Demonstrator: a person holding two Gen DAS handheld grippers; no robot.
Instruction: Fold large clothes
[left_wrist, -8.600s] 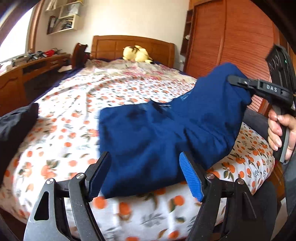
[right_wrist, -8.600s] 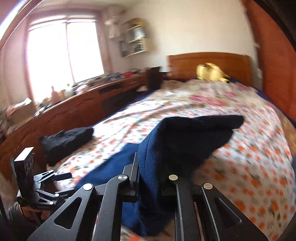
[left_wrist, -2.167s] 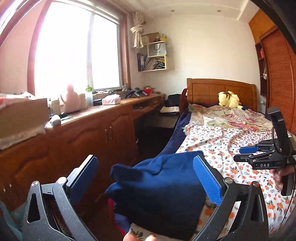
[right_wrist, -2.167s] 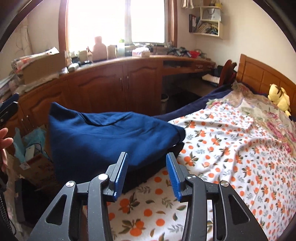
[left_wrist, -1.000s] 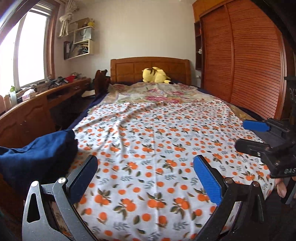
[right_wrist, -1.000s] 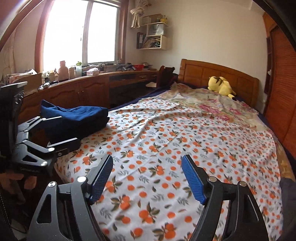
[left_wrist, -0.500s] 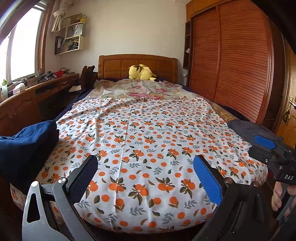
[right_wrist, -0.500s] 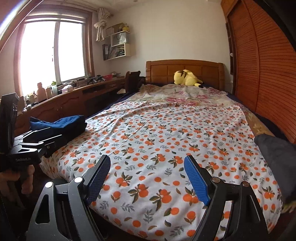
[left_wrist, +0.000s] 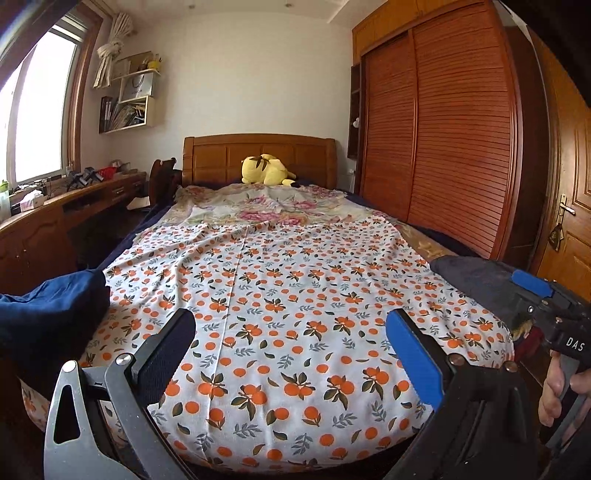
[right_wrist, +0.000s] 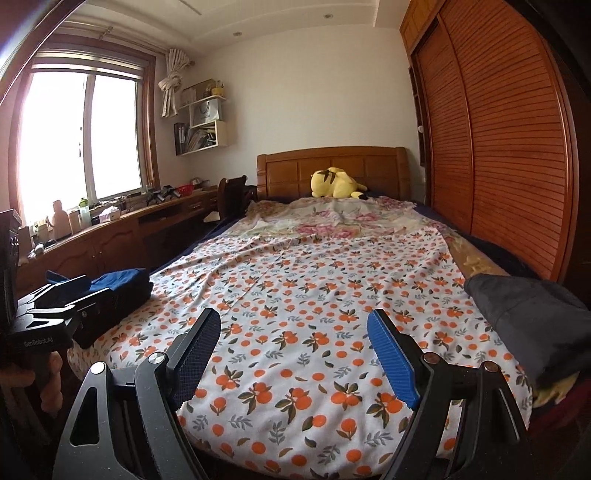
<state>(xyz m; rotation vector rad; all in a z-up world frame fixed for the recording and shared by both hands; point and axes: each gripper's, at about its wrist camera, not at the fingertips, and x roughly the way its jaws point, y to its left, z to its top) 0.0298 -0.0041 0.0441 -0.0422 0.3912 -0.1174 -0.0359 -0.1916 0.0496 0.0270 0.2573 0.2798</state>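
From the foot of the bed (left_wrist: 295, 295) I see both my grippers held over the orange-print sheet with nothing in them. The left gripper (left_wrist: 291, 354) has its black and blue pads set wide apart, only patterned fabric showing between them. The right gripper (right_wrist: 295, 350) is likewise spread wide and holds nothing; in the left wrist view it appears at the right edge, gripped by a hand (left_wrist: 561, 395). The folded blue garment (left_wrist: 48, 310) sits at the bed's near left corner, on top of a darker folded item, and in the right wrist view the left gripper's body partly covers it. A dark grey garment (right_wrist: 532, 321) lies heaped at the near right edge of the bed, beside the slatted wardrobe (right_wrist: 509, 147). A yellow plush toy (left_wrist: 266, 170) rests against the wooden headboard (left_wrist: 258, 151), on the floral cover at the far end
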